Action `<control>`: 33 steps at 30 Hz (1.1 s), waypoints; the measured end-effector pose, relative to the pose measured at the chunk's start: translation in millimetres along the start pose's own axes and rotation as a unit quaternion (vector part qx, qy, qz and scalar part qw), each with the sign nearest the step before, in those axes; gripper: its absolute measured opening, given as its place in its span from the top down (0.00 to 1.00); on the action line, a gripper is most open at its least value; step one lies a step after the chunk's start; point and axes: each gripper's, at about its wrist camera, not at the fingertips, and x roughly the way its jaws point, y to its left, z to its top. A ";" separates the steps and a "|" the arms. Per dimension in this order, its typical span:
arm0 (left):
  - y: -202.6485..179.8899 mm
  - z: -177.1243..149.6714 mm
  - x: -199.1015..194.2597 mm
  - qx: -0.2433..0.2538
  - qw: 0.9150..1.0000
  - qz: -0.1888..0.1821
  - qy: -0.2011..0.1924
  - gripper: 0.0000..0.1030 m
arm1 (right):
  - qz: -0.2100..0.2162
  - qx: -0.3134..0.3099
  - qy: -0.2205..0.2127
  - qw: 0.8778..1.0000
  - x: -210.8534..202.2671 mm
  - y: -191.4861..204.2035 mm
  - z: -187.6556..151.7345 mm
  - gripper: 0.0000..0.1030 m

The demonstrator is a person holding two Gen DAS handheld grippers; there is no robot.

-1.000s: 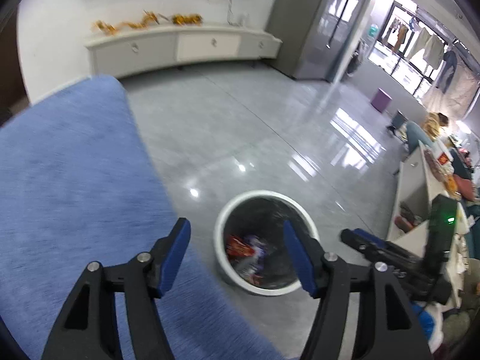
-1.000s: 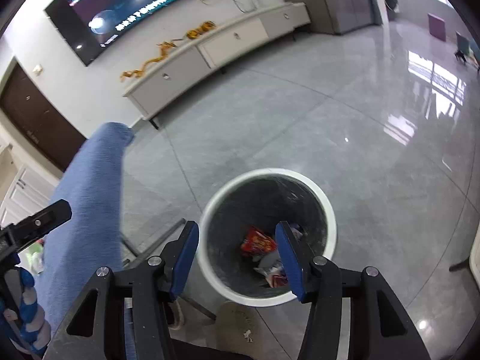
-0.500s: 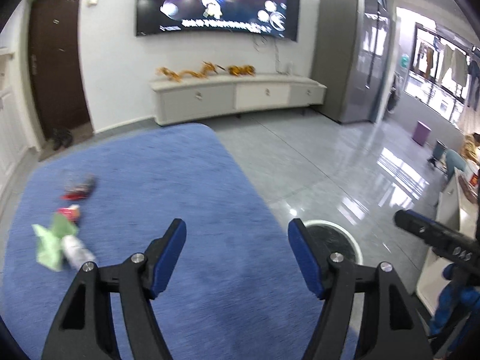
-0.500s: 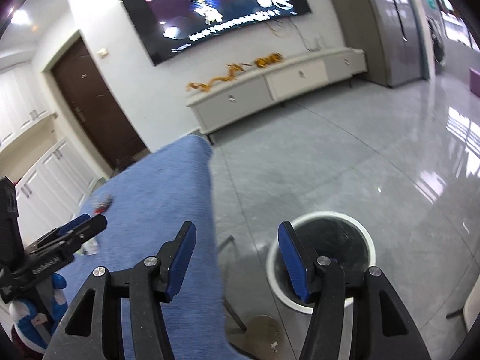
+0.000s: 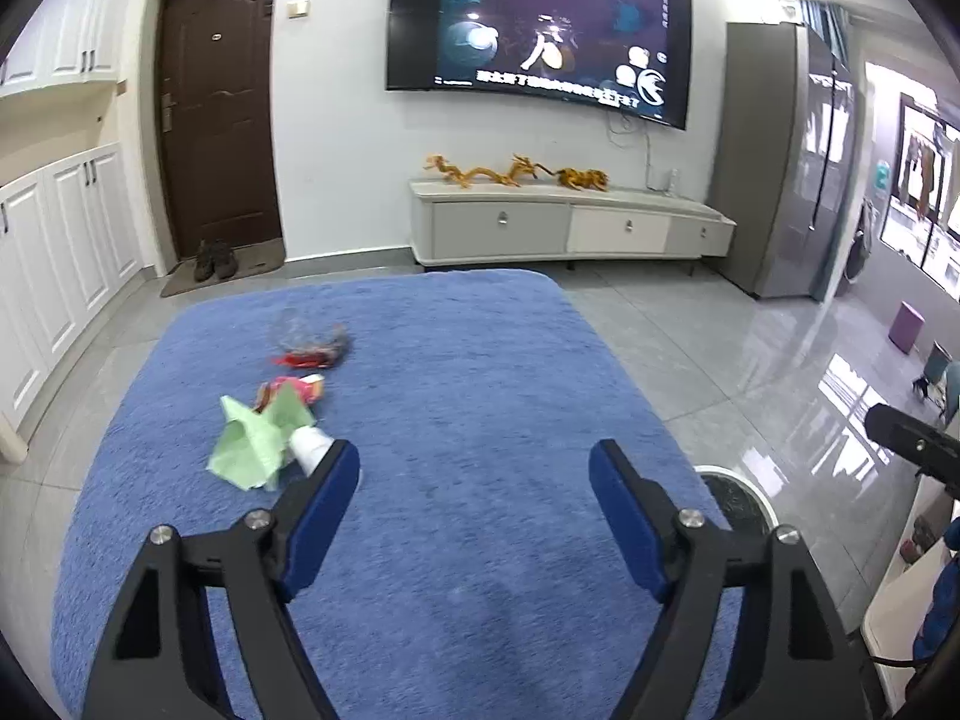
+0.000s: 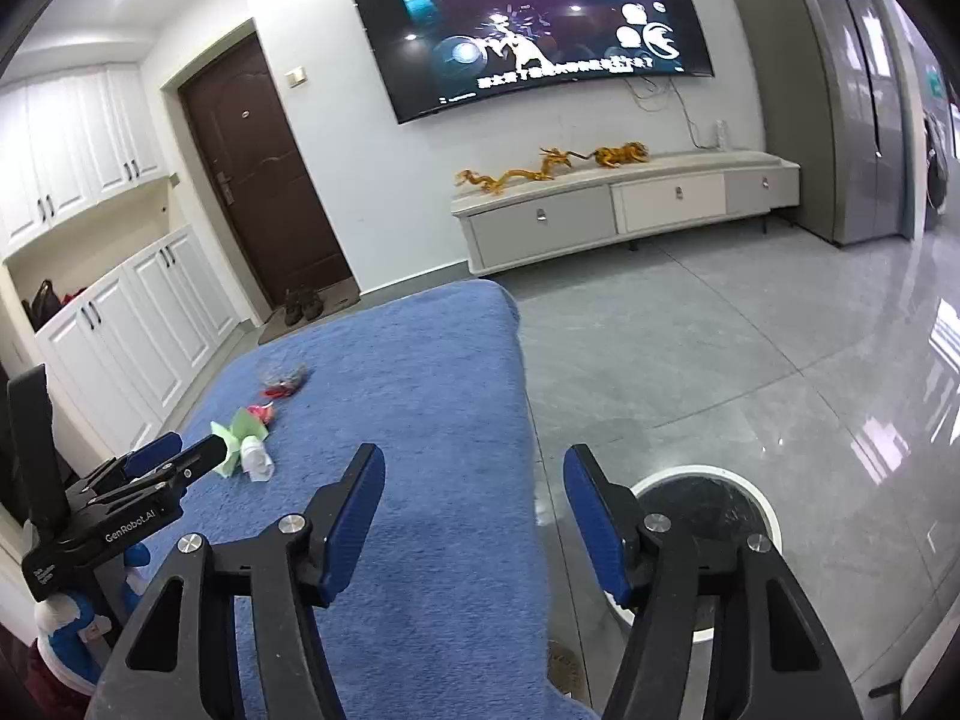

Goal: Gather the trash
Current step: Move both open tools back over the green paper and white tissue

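Several pieces of trash lie on the left part of the blue-covered table [image 5: 480, 360]: a green paper [image 5: 252, 444], a white crumpled cup [image 5: 309, 444], a pink-red wrapper [image 5: 294, 390] and a clear wrapper with red [image 5: 312, 345]. My left gripper [image 5: 474, 468] hovers over the table just right of the cup; its jaws are opening with nothing between them. My right gripper [image 6: 474, 468] hangs over the table's right edge, jaws also opening and empty. The white-rimmed trash bin [image 6: 708, 477] stands on the floor below it. The right wrist view also shows the left gripper [image 6: 180, 450] beside the green paper [image 6: 231, 432].
Grey tiled floor [image 6: 720, 360] lies right of the table. A low TV cabinet [image 5: 570, 228] with golden figures stands at the far wall under a large screen [image 5: 540, 30]. A brown door [image 5: 216, 120], shoes [image 5: 216, 258] and white cupboards [image 5: 60, 252] are at left, a purple stool [image 5: 906, 324] at right.
Both views have swung up and away from the bin to the blue table, bringing the trash pile into sight. Both grippers' jaws stand wider than before.
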 end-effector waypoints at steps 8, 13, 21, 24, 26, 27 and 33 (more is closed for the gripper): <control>37.7 -10.4 -11.6 -0.023 0.999 0.030 -0.011 0.23 | 0.009 -0.026 -0.005 1.000 -0.4 33.5 2.5 0.40; 63.2 -17.0 -12.8 -0.038 0.998 0.057 -0.012 0.23 | 0.016 -0.036 -0.006 0.999 4.4 48.1 3.3 0.40; 96.1 -27.5 -12.6 -0.068 0.994 0.084 -0.005 0.23 | 0.025 -0.057 0.029 0.998 30.3 68.8 -7.4 0.39; 105.1 -31.1 -9.7 -0.076 0.993 0.092 0.001 0.23 | 0.028 -0.063 0.039 0.997 38.4 76.2 -10.5 0.39; 107.4 -33.2 -9.7 -0.078 0.992 0.095 0.004 0.23 | 0.031 -0.068 0.042 0.996 42.5 81.3 -10.8 0.39; 108.2 -34.0 -9.8 -0.079 0.992 0.097 0.005 0.23 | 0.032 -0.070 0.043 0.996 44.5 83.4 -11.4 0.39; 115.3 -36.7 -4.8 -0.081 0.991 0.109 0.013 0.23 | 0.045 -0.075 0.053 0.995 55.2 88.7 -12.7 0.39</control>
